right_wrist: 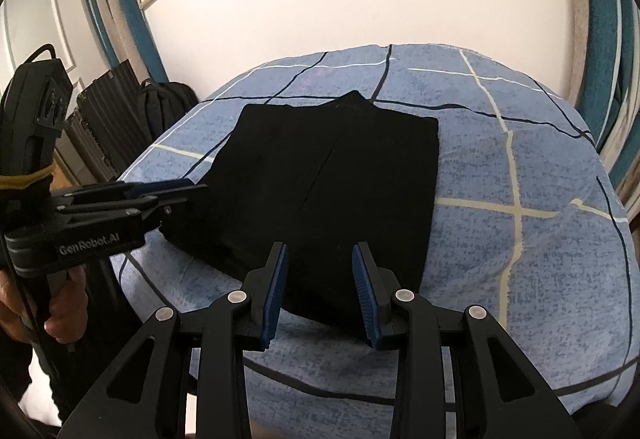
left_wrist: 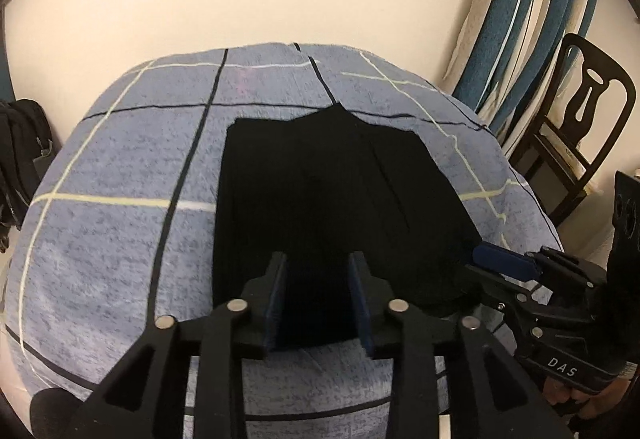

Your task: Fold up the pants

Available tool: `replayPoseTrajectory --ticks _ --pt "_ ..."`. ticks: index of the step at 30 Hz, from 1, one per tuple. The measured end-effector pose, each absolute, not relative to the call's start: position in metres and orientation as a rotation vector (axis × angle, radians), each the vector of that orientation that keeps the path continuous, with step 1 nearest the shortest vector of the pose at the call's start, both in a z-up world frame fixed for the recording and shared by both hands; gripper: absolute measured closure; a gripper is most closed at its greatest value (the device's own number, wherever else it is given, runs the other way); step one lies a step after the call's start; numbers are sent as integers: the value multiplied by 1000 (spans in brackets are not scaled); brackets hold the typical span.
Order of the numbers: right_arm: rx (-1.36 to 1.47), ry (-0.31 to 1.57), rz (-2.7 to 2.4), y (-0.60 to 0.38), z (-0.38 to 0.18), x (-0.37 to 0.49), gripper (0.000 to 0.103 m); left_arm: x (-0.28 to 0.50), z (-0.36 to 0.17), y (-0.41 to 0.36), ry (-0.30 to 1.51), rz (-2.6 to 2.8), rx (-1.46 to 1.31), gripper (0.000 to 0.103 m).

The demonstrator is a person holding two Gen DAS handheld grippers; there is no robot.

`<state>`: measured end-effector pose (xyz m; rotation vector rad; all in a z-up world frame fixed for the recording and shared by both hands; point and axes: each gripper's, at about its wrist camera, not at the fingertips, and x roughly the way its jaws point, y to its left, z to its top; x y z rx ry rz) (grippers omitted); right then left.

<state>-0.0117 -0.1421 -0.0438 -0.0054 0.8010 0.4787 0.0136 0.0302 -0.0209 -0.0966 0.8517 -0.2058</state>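
Black pants (left_wrist: 320,191) lie folded into a flat rectangle on a bed with a blue checked cover (left_wrist: 120,159). My left gripper (left_wrist: 319,265) hovers over their near edge, jaws apart, with only flat cloth showing in the gap. At the pants' right corner is my right gripper (left_wrist: 480,265). In the right wrist view the pants (right_wrist: 340,179) fill the middle of the cover (right_wrist: 520,159). My right gripper (right_wrist: 320,253) stands open above their near edge, pads clear of the cloth. From the left, my left gripper (right_wrist: 188,191) reaches the pants' left edge.
A dark wooden chair (left_wrist: 580,127) stands right of the bed by striped blue curtains (left_wrist: 532,19). A black backpack (right_wrist: 168,107) and a black ribbed case (right_wrist: 108,111) sit at the bed's left. A hand (right_wrist: 64,307) holds the left gripper's handle. A pale wall backs the bed.
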Motion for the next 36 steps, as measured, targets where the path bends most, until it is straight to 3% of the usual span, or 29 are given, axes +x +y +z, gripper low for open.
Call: replayPoseTrajectory --ticks 2,18,36 --pt "-1 797 475 -144 -42 -11 69 15 -20 33 850 -200 -105 59" --pt "156 848 455 -188 -48 33 68 50 -41 80 898 -166 -211 57" --pt "473 943 535 -208 -79 76 68 79 -63 101 886 -287 -436 47"
